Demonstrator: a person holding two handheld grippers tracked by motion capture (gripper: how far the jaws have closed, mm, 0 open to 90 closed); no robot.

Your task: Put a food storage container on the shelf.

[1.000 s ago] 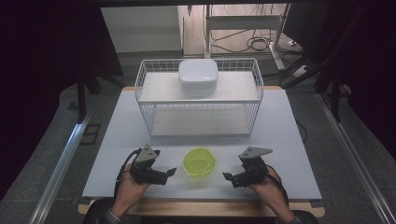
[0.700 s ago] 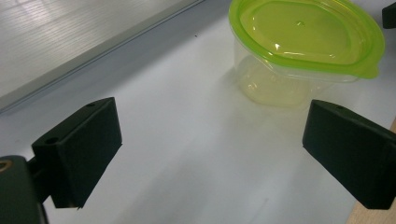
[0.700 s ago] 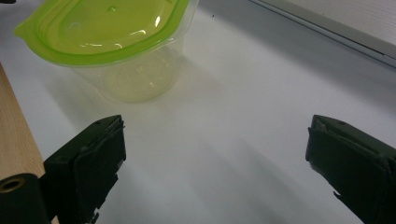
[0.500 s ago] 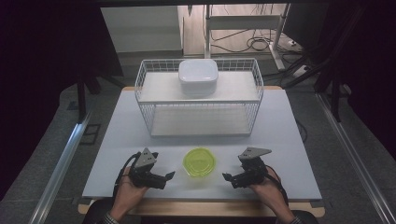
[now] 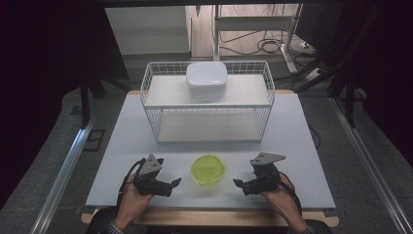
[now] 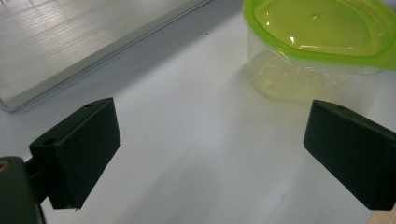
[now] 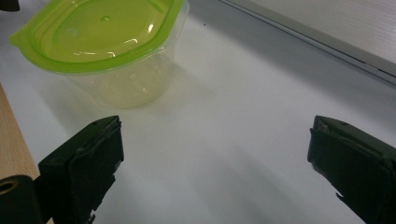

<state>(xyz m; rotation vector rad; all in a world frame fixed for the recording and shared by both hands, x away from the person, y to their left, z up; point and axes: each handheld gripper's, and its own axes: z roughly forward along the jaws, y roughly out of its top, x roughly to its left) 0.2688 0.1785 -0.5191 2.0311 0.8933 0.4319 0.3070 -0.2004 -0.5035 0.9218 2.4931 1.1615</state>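
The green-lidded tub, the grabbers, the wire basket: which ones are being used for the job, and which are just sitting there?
In the job:
green-lidded tub
left tool, open
right tool, open

Just sitting there:
white wire basket
white lidded box on top of the basket
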